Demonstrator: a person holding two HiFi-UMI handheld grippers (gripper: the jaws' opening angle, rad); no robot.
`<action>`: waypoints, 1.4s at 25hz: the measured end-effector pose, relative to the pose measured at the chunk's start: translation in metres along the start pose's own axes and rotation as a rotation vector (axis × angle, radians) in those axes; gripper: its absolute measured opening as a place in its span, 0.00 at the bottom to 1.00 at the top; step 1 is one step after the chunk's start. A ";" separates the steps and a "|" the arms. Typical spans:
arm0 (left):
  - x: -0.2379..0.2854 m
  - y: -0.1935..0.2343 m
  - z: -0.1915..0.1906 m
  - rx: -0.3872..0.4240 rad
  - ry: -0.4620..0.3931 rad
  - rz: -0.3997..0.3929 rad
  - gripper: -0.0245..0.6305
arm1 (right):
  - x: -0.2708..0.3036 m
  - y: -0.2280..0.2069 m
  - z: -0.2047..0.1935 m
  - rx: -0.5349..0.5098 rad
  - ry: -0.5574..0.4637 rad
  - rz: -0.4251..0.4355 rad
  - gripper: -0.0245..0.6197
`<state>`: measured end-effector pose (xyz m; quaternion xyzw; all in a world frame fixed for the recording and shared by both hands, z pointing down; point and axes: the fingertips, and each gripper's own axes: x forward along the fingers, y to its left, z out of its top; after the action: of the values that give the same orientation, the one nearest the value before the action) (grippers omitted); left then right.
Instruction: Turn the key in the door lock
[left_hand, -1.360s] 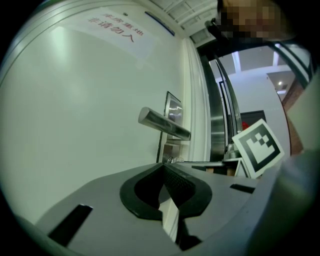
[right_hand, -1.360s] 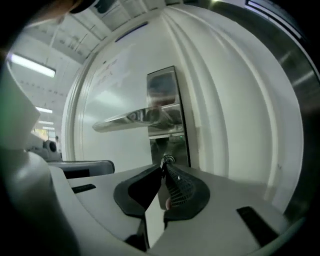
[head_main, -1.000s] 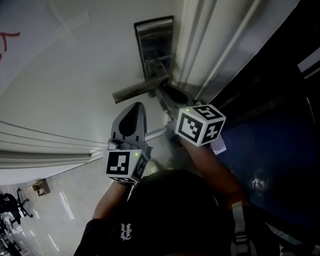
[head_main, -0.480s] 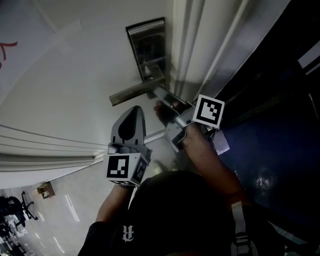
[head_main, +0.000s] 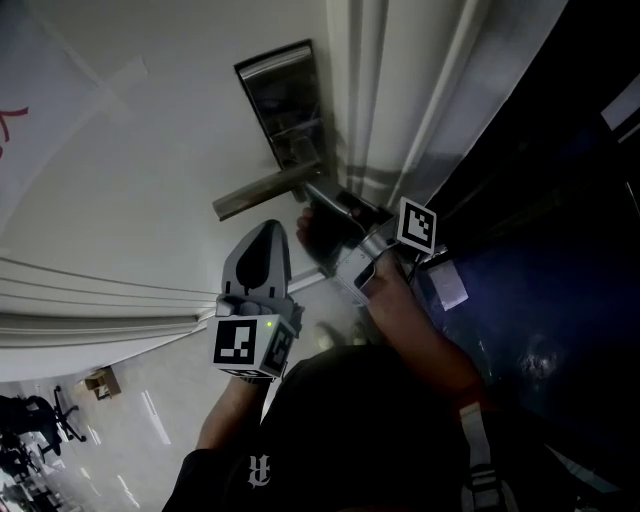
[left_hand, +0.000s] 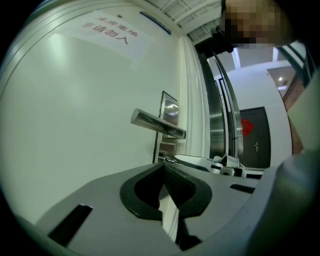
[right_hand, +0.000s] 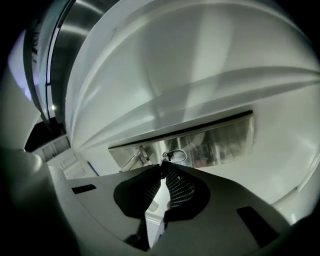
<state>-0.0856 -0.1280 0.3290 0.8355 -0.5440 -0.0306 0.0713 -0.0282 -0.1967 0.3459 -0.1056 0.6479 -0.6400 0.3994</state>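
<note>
Though lying rolled on its side, pinches key (right_hand: 165, 159) right at the jaw tips: right hand-held gripper (right_hand: 162, 167), hard up against lock plate (right_hand: 215, 142) just below handle (head_main: 262, 192). Key dead ahead of it, long axis straight into door (head_main: 150, 150), in line with the jaws, so any turn a roll about that line. Left hand-held gripper (left_hand: 163, 166) pressed together on nothing, near and left of lock, well apart from key. Only key's ring in sight; blade and keyhole hidden behind jaws. Cannot tell how far round key stands
</note>
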 end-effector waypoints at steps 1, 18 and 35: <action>-0.001 0.000 0.000 0.001 0.005 0.001 0.05 | 0.000 0.000 0.000 0.035 -0.002 0.038 0.09; 0.002 -0.004 -0.001 0.024 0.004 -0.004 0.05 | -0.012 0.002 -0.005 -0.108 0.052 0.206 0.13; -0.001 0.002 0.000 0.029 -0.009 0.030 0.05 | -0.013 0.029 -0.022 -2.017 0.271 -0.544 0.18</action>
<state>-0.0878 -0.1279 0.3293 0.8281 -0.5571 -0.0254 0.0574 -0.0232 -0.1680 0.3216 -0.4583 0.8741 0.1209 -0.1062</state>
